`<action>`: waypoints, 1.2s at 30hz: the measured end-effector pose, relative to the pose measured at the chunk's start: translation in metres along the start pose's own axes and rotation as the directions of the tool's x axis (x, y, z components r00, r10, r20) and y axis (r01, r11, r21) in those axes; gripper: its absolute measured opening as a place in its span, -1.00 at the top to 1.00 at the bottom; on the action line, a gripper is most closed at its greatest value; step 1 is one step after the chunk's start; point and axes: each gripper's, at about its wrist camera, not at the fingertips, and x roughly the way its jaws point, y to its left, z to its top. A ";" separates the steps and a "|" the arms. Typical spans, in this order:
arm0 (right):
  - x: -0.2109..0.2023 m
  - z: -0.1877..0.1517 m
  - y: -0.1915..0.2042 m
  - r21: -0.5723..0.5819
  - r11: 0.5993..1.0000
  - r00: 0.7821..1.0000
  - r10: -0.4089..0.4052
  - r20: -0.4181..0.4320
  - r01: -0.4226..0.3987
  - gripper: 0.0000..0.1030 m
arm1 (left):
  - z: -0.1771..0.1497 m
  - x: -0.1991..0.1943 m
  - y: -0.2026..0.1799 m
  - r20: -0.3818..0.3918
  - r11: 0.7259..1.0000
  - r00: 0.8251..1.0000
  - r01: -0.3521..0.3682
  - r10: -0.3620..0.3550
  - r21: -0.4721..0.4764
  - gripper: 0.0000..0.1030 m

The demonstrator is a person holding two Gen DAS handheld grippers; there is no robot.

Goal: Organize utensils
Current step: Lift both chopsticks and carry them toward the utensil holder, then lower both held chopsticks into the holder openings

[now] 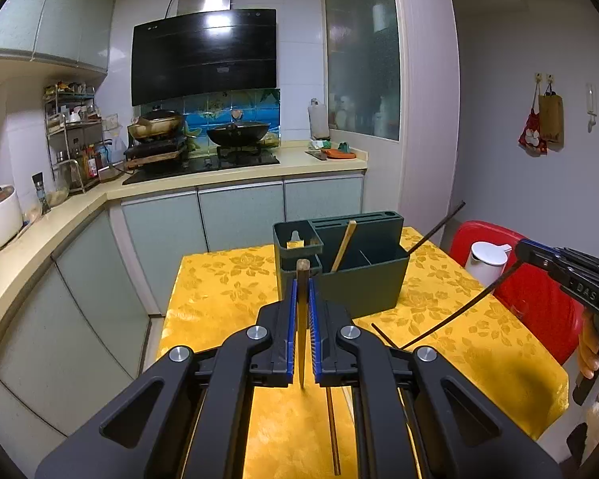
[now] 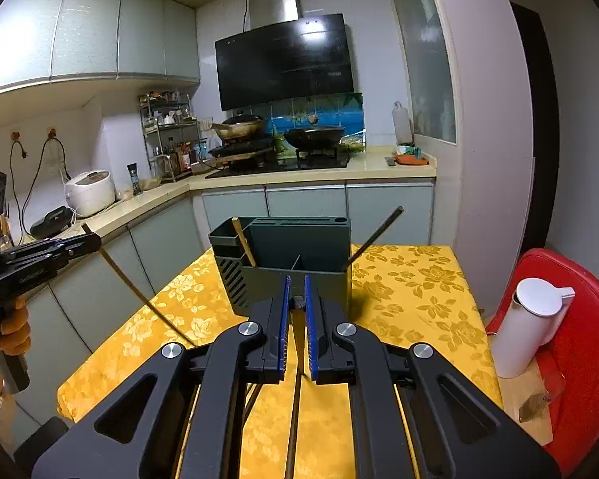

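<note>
Chopsticks of light wood [image 1: 302, 319] and dark wood [image 2: 298, 359] are clamped between left gripper [image 1: 302, 299] and right gripper [image 2: 296, 299] fingers, short of the dark green plastic utensil holder [image 1: 363, 275] ahead, where two sticks already stand.

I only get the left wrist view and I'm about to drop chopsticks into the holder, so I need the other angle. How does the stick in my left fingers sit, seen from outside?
Observer: In the right wrist view the light chopstick pokes out a little above the left gripper, and its long end slants down toward the tablecloth.
Operator: And the right side?
Observer: The dark chopstick is clamped between the shut fingers of the right gripper and runs back underneath it.
Operator: Anything by the jug?
Observer: What looks like a small clear glass stands just beside the white jug.
</note>
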 end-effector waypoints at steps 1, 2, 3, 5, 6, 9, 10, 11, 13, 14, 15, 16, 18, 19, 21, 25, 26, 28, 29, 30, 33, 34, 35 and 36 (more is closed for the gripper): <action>0.004 0.003 0.000 -0.001 1.000 1.000 -0.002 -0.003 0.002 0.84 | 0.002 0.001 0.000 0.000 1.000 1.000 -0.001 0.001 0.001 0.89; 0.007 0.005 0.000 -0.003 1.000 1.000 -0.003 -0.007 0.003 0.84 | 0.003 0.003 0.000 -0.002 1.000 1.000 -0.003 0.003 0.004 0.89; 0.010 0.008 0.001 -0.006 1.000 1.000 -0.005 -0.009 0.005 0.84 | 0.006 0.006 0.000 -0.004 1.000 1.000 -0.006 0.006 0.009 0.89; 0.017 0.013 0.003 -0.019 1.000 1.000 -0.008 -0.009 0.008 0.84 | 0.008 0.009 0.001 -0.007 1.000 1.000 -0.008 0.008 0.015 0.89; 0.019 0.016 0.004 -0.022 1.000 1.000 -0.008 -0.011 0.008 0.84 | 0.009 0.011 0.001 -0.009 1.000 1.000 -0.008 0.008 0.019 0.89; 0.029 0.025 0.009 -0.043 0.999 1.000 -0.006 -0.024 0.005 0.84 | 0.012 0.017 0.003 -0.015 1.000 1.000 -0.002 0.003 0.020 0.89; 0.032 0.028 0.012 -0.051 0.999 1.000 -0.005 -0.026 0.003 0.84 | 0.014 0.019 0.004 -0.018 1.000 1.000 -0.002 0.002 0.021 0.89; 0.036 0.031 0.015 -0.060 0.998 1.000 -0.002 -0.028 0.001 0.84 | 0.015 0.021 0.004 -0.019 1.000 1.000 -0.003 0.003 0.022 0.89; 0.042 0.034 0.018 -0.075 0.997 1.000 -0.002 -0.024 0.000 0.84 | 0.019 0.026 0.005 -0.022 1.000 1.000 -0.003 0.003 0.023 0.89; 0.045 0.035 0.019 -0.078 0.997 1.000 0.000 -0.023 -0.002 0.84 | 0.020 0.029 0.005 -0.022 1.000 1.000 -0.003 0.003 0.022 0.89; 0.048 0.037 0.021 -0.081 0.997 1.000 0.002 -0.021 -0.004 0.84 | 0.022 0.031 0.005 -0.023 1.000 1.000 -0.003 0.003 0.020 0.89; 0.050 0.038 0.022 -0.082 0.997 1.000 0.003 -0.020 -0.005 0.84 | 0.023 0.033 0.005 -0.024 1.000 1.000 -0.002 0.003 0.019 0.89; 0.054 0.038 0.022 -0.083 0.996 1.000 0.011 -0.018 -0.012 0.84 | 0.024 0.036 0.005 -0.025 1.000 1.000 0.000 0.001 0.018 0.89; 0.055 0.039 0.023 -0.085 0.996 1.000 0.015 -0.019 -0.017 0.84 | 0.024 0.038 0.004 -0.025 1.000 1.000 0.001 0.000 0.019 0.89; 0.059 0.039 0.024 -0.091 0.996 0.999 0.018 -0.029 -0.021 0.84 | 0.025 0.040 0.003 -0.026 1.000 1.000 0.005 -0.004 0.021 0.89; 0.070 0.035 0.020 -0.087 0.996 0.998 0.011 -0.064 -0.017 0.84 | 0.025 0.042 0.002 -0.025 0.999 1.000 0.009 -0.008 0.031 0.89; 0.074 0.034 0.019 -0.086 0.996 0.997 0.010 -0.074 -0.016 0.84 | 0.025 0.042 0.001 -0.025 0.999 1.000 0.009 -0.008 0.033 0.89; 0.077 0.032 0.016 -0.080 0.997 0.997 0.000 -0.078 -0.007 0.84 | 0.026 0.044 0.000 -0.027 0.999 1.000 0.009 -0.008 0.036 0.89; 0.077 0.032 0.014 -0.076 0.997 0.997 -0.001 -0.078 -0.005 0.84 | 0.027 0.045 0.000 -0.029 0.999 1.000 0.010 -0.009 0.037 0.89; 0.078 0.032 0.014 -0.074 0.997 0.997 -0.001 -0.078 -0.005 0.85 | 0.028 0.046 -0.001 -0.033 0.999 0.999 0.013 -0.012 0.039 0.89; 0.078 0.034 0.011 -0.068 0.998 0.997 0.007 -0.082 -0.012 0.85 | 0.034 0.050 -0.002 -0.046 0.999 0.999 0.028 -0.026 0.036 0.89; 0.078 0.037 0.010 -0.067 0.998 0.997 0.009 -0.083 -0.014 0.85 | 0.036 0.051 -0.003 -0.048 0.999 0.998 0.031 -0.030 0.034 0.89; 0.078 0.040 0.009 -0.065 0.998 0.996 0.010 -0.084 -0.015 0.85 | 0.038 0.052 -0.003 -0.049 0.999 0.998 0.036 -0.035 0.031 0.89; 0.077 0.043 0.008 -0.063 0.998 0.996 0.009 -0.085 -0.014 0.85 | 0.042 0.054 -0.004 -0.051 0.999 0.998 0.046 -0.044 0.027 0.89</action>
